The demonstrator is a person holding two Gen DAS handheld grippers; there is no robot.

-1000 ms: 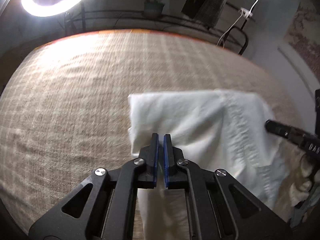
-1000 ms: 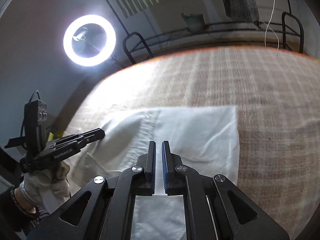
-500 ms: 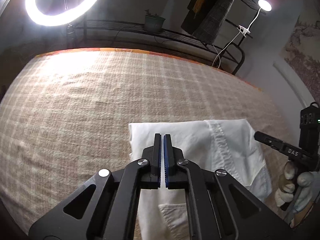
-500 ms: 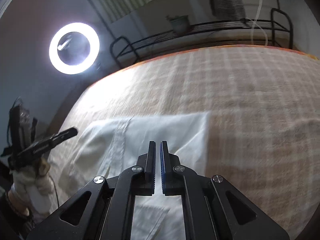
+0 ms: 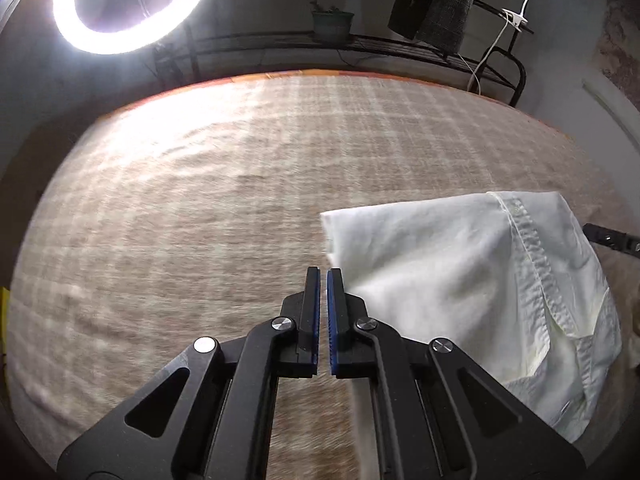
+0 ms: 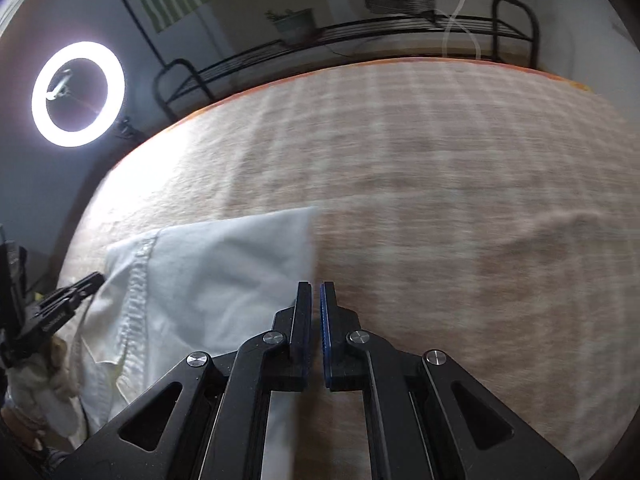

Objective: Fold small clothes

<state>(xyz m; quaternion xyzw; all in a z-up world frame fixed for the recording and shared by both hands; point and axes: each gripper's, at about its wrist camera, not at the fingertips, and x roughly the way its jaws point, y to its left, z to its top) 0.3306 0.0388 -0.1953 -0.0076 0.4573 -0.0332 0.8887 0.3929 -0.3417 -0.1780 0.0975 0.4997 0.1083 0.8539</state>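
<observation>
The folded white shirt [image 5: 472, 280] lay on the checked beige bedspread [image 5: 200, 208], toward its near side, with a straight folded edge facing the open cloth. The left gripper [image 5: 323, 276] hung beside that edge, jaws together and empty. The right gripper [image 6: 316, 290] was likewise closed on nothing at the shirt's opposite edge. Wide bare bedspread stretched beyond, up to the black metal rack [image 6: 360, 32].

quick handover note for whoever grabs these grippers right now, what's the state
Left gripper: shut, nothing between the jaws, just off the shirt's left edge.
Right gripper: shut, holds nothing, at the shirt's right edge.
White shirt: lies partly folded on the checked bedspread, button strip facing up, far edge straight.
Done: some folds are in.
Left: probably the last folds and smoothing the near end.
</observation>
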